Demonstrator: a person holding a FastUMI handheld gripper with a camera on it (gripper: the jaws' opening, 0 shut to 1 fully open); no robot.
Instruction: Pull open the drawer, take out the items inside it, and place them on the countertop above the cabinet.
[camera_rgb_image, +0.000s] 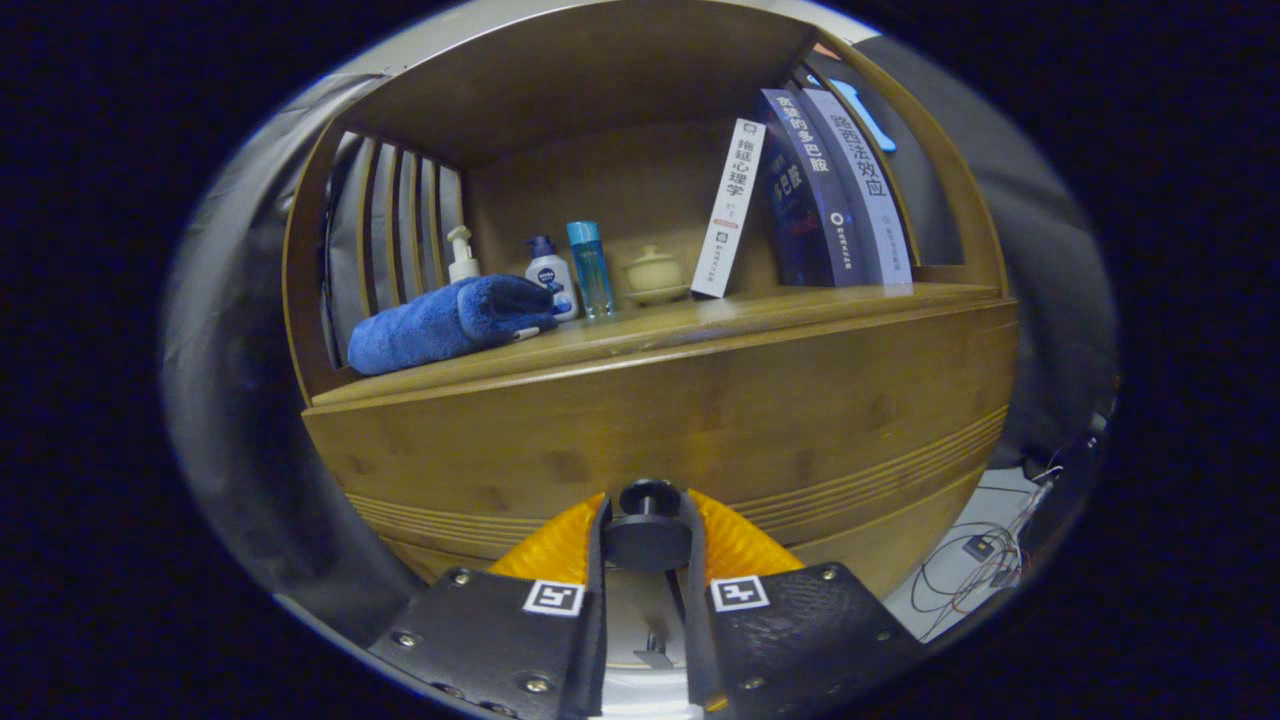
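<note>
A wooden cabinet fills the scene, with its drawer front (660, 420) right ahead and flush with the cabinet body. A round dark knob (648, 518) sticks out of the drawer front low in the middle. My gripper (648, 525) has a finger on each side of that knob and both press on it. The drawer's inside is hidden. Above the drawer runs the wooden countertop (800, 305), under an open shelf niche.
On the countertop lie a rolled blue towel (450, 322), a white pump bottle (461, 256), a small white bottle (551, 275), a blue bottle (590, 267), a cream lidded pot (653, 274) and three leaning books (810, 195). Cables (975, 565) lie on the floor at the lower right.
</note>
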